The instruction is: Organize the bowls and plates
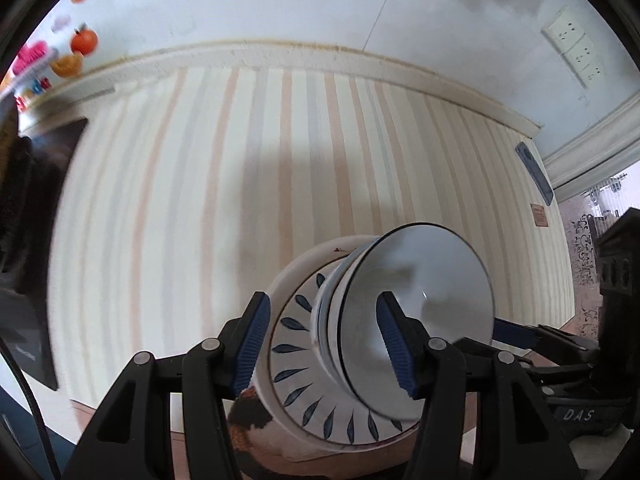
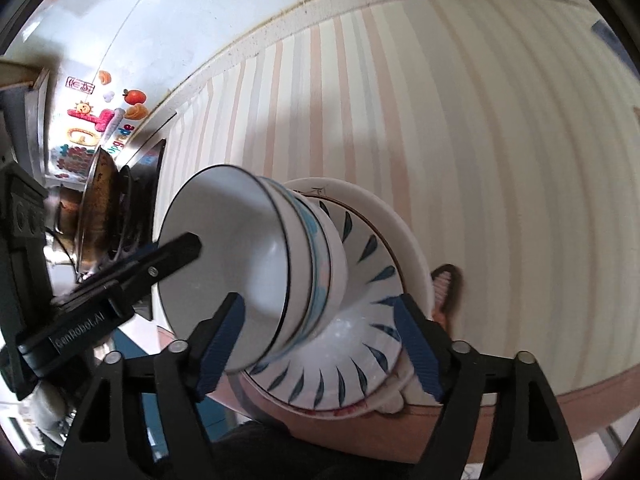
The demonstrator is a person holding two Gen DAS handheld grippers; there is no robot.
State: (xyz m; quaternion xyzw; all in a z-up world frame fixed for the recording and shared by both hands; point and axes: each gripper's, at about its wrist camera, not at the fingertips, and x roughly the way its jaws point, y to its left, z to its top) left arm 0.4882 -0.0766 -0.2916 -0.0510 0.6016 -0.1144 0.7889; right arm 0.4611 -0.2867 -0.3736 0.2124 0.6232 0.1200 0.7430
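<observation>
**Stacked bowls and plates framed between both grippers**

In the left wrist view, the left gripper stands wide open, its blue-ribbed fingers spread on either side of a stack of crockery; whether the pads touch the stack cannot be told. The right gripper is likewise wide open around the same stack, seen from the opposite side, with nothing clearly clamped between its fingers.

The stack appears tipped sideways in both views. Nearest the cameras is a white bowl with a thin dark rim, nested in further bowls, one with a pale blue band. These sit in a leaf-pattern plate painted with dark blue strokes around its edge, which rests against a plain white plate behind it.

In the right wrist view the tip of the left gripper reaches into the mouth of the white bowl; in the left wrist view the right gripper shows at the bowl's right edge.

Beyond the stack lies a striped surface in cream, peach and grey. Farther off are a dark pan, colourful fruit stickers on a white wall, and wall sockets.
</observation>
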